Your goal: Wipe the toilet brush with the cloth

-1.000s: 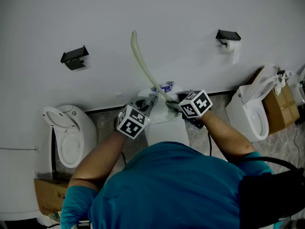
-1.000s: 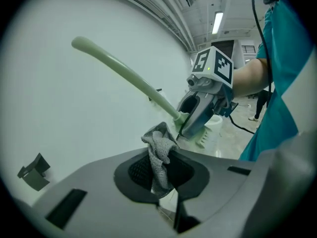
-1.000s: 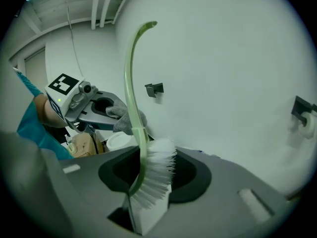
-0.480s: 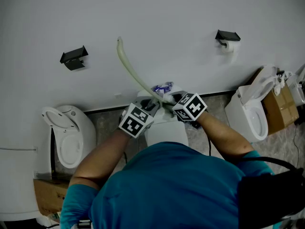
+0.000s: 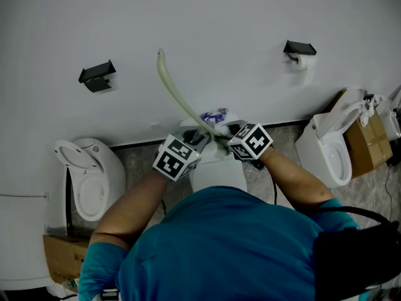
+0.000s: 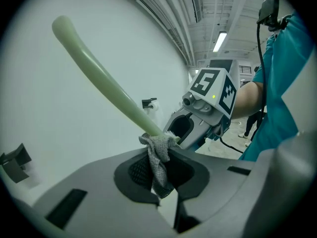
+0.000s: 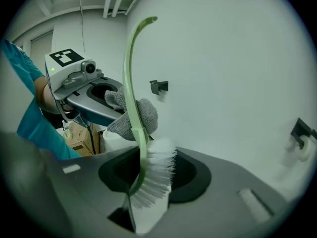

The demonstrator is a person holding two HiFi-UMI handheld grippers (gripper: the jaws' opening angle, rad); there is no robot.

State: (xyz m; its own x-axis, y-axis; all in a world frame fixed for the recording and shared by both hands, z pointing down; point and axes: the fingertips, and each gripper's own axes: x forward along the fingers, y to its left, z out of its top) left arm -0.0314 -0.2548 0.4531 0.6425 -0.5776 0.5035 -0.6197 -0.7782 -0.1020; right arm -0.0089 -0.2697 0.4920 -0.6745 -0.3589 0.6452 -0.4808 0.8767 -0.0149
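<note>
Found the toilet brush (image 7: pixel 130 78) held in the air over the middle toilet (image 5: pixel 216 171), close to the white wall (image 5: pixel 219 17). Noted its white bristle head gripped between the part-closed jaws of the right gripper (image 7: pixel 148 195). Traced the pale green handle from there in a long curve up toward the wall, leaning left in the head view.

Observed the grey cloth (image 6: pixel 158 157) pinched in the closed jaws of the left gripper (image 6: pixel 163 192). Confirmed it pressed against the handle just above the bristles and bunched partly round it. Recorded both grippers tip to tip at that spot, marker cubes uppermost, forearms converging from either side above a teal shirt (image 5: pixel 219 249).

Logged a second toilet (image 5: pixel 88 180) at the left with its lid raised, and a third (image 5: pixel 329 149) at the right, also open. Saw one black paper holder (image 5: pixel 97 75) on the wall at upper left and another with a hanging roll (image 5: pixel 299 49) at upper right. Noted a cardboard box (image 5: pixel 369 133) touching the right toilet and a further box (image 5: pixel 66 256) at the lower left. Marked grey tiled floor (image 5: pixel 135 158) along the foot of the wall.
</note>
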